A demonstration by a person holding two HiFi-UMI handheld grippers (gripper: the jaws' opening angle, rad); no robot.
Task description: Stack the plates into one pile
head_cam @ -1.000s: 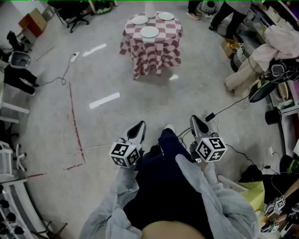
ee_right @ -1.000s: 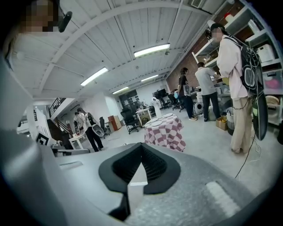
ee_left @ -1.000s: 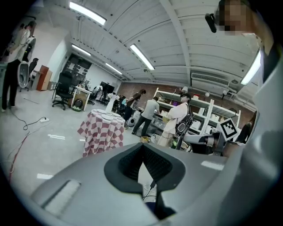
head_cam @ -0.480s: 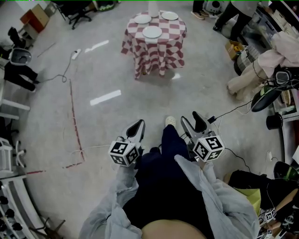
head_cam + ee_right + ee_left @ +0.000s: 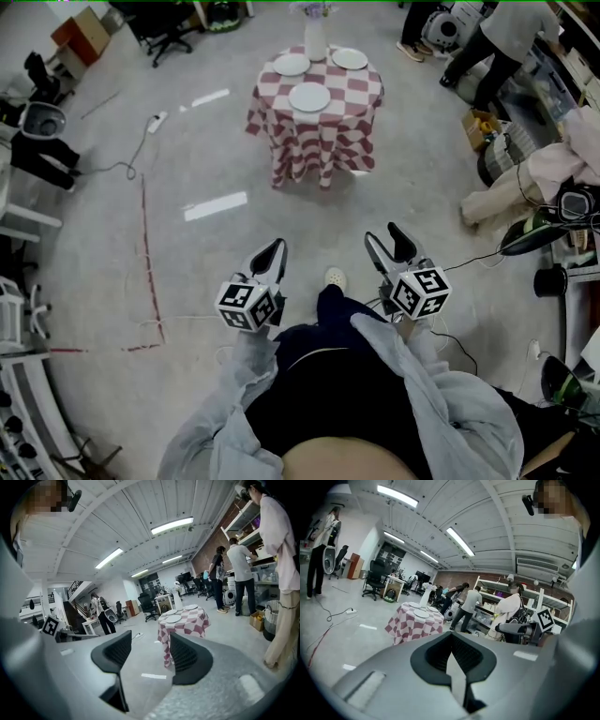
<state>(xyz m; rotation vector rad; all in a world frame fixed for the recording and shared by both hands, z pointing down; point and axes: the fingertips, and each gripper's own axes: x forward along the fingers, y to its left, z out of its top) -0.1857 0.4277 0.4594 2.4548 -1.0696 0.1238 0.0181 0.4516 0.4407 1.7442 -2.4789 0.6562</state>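
Observation:
A small round table (image 5: pixel 319 127) with a red-and-white checked cloth stands far ahead, at the top middle of the head view. Three white plates lie apart on it: one at the near edge (image 5: pixel 309 97), one at the back left (image 5: pixel 292 65), one at the back right (image 5: pixel 350 58). A white vase (image 5: pixel 315 42) stands behind them. My left gripper (image 5: pixel 272 251) is shut with nothing in it. My right gripper (image 5: pixel 391 240) is open and empty. Both point at the table from well short of it. The table (image 5: pixel 412 623) shows small in the left gripper view, and the table (image 5: pixel 185 620) with its plates (image 5: pixel 173 618) in the right gripper view.
Bare grey floor lies between me and the table, with a red line (image 5: pixel 145 244) at the left and a power strip cable (image 5: pixel 141 141). People (image 5: pixel 497 37) stand by shelves and clutter along the right. Cables (image 5: pixel 478 258) trail near my right side. An office chair (image 5: pixel 164 28) stands at the back left.
The table has drawn nearer in the head view as both grippers moved forward. The right gripper's jaws went from shut to open. The left gripper stayed shut.

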